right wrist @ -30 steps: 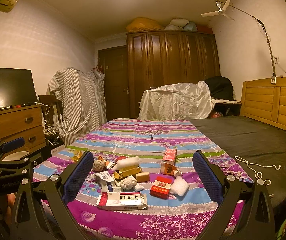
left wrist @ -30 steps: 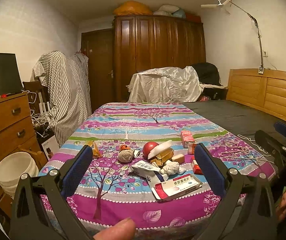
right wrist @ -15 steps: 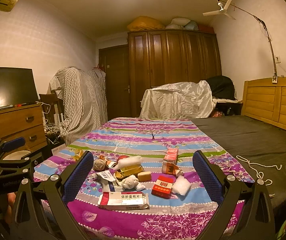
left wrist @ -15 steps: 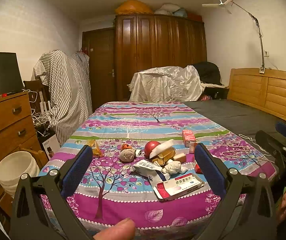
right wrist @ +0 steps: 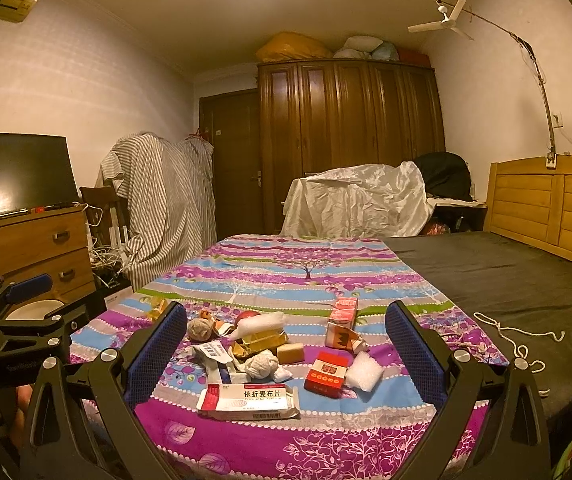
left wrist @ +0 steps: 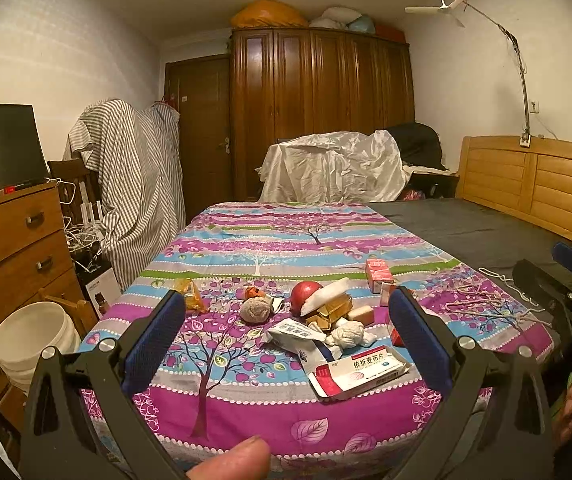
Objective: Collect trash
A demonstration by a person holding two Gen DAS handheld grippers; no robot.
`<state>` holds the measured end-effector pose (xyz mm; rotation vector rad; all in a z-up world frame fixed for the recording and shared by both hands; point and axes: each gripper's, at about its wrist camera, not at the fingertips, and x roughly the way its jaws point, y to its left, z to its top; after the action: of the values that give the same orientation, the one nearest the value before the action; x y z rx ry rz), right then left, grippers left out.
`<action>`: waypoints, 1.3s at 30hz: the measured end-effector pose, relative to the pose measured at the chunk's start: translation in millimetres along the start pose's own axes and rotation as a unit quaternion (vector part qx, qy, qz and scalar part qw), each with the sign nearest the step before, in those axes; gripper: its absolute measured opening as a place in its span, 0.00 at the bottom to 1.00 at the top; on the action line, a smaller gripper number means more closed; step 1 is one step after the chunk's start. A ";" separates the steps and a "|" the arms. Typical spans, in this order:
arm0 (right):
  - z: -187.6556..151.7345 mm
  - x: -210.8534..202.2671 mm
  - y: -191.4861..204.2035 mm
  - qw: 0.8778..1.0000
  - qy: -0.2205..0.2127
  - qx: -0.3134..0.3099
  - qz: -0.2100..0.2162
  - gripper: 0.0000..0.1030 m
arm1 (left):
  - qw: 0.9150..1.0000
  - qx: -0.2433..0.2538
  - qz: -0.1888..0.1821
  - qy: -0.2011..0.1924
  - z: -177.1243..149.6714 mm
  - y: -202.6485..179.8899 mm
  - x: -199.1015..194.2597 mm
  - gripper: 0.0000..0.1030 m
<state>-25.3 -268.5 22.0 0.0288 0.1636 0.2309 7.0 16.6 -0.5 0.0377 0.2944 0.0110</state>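
- Both your grippers hang wide apart and empty, short of the trash on the bed (right wrist: 498, 276).
- The pill box (right wrist: 249, 402) lies dead ahead of your right gripper (right wrist: 285, 350), long axis crosswise to the fingers.
- From your left gripper (left wrist: 286, 342) the pill box (left wrist: 360, 370) sits off to the right, so the right looks nearer.
- Only the left view shows the bucket (left wrist: 32, 340), down to its left.

Warm dim ceiling light, glare at top, fisheye bending, dark corners, sharp

Left tongs (left wrist: 286, 328) spread wide, empty, above trash pile (left wrist: 326, 320) on patterned bedsheet (left wrist: 246, 248).
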 end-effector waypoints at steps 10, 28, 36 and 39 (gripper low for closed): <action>-1.7 2.1 -0.4 1.000 0.002 0.000 0.001 0.96 | 1.000 0.002 0.000 0.002 -0.6 -0.1 2.4 0.95; -16.1 25.3 -8.6 0.999 0.040 -0.008 0.002 0.96 | 0.996 0.032 -0.004 0.078 -19.8 28.4 57.1 0.95; -42.6 75.8 -26.5 0.994 0.109 0.003 0.015 0.96 | 0.954 -0.074 -0.090 0.276 -59.4 75.1 172.1 0.95; -53.0 98.3 -31.4 0.992 0.128 0.012 0.017 0.96 | 0.947 -0.088 -0.107 0.290 -56.7 52.7 200.6 0.95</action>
<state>67.5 -275.9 -47.3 0.0260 0.4224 0.2672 182.2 74.6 -110.9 -0.1797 0.8857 -0.1710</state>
